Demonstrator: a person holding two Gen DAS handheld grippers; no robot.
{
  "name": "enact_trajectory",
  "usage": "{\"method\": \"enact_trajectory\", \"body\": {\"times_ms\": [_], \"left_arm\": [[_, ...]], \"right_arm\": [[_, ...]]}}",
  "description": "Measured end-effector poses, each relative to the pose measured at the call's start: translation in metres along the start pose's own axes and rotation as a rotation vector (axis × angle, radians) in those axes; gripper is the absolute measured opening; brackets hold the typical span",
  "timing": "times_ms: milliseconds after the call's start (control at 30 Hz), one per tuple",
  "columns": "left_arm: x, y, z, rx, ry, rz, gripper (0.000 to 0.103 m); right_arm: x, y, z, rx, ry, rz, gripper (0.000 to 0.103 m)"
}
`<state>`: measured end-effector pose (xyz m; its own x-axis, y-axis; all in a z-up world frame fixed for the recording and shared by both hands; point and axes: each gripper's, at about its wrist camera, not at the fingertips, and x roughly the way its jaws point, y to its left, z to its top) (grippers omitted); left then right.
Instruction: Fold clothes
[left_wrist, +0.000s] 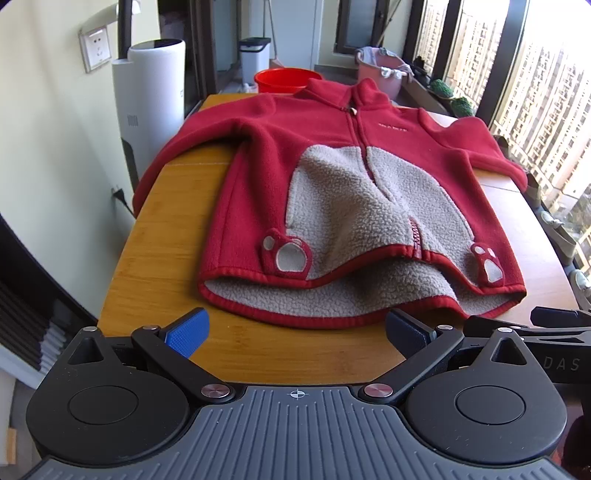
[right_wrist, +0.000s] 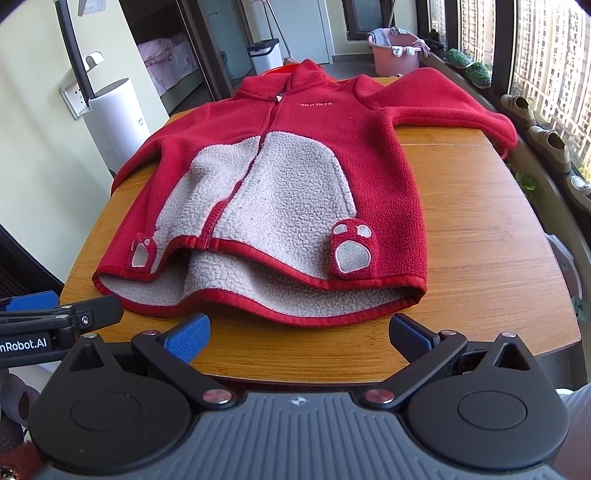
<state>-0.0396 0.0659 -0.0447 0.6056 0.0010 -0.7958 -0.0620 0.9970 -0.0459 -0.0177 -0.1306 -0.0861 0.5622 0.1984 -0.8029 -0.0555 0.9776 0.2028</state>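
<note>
A small red fleece jacket (left_wrist: 325, 147) with a beige front panel and two paw pockets lies flat and face up on the wooden table (left_wrist: 162, 236), collar far, hem near, sleeves spread to both sides. It also shows in the right wrist view (right_wrist: 314, 122). My left gripper (left_wrist: 295, 332) is open and empty, just short of the hem, over the near table edge. My right gripper (right_wrist: 299, 332) is open and empty, also just short of the hem. The left gripper's tip (right_wrist: 55, 314) shows at the left of the right wrist view.
A white cylindrical appliance (left_wrist: 155, 96) stands left of the table by the wall. A red basin (left_wrist: 286, 79) and a pink bucket (left_wrist: 380, 70) sit beyond the far edge. Windows, plants and shoes (right_wrist: 546, 144) line the right side. Bare table (right_wrist: 480, 229) lies right of the jacket.
</note>
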Motion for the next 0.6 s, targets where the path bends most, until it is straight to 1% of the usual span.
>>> {"method": "enact_trajectory", "body": {"times_ms": [600], "left_arm": [[0.0001, -0.0015, -0.0006, 0.001, 0.0, -0.006, 0.103]], "right_arm": [[-0.0003, -0.0019, -0.0004, 0.009, -0.003, -0.001, 0.103]]}}
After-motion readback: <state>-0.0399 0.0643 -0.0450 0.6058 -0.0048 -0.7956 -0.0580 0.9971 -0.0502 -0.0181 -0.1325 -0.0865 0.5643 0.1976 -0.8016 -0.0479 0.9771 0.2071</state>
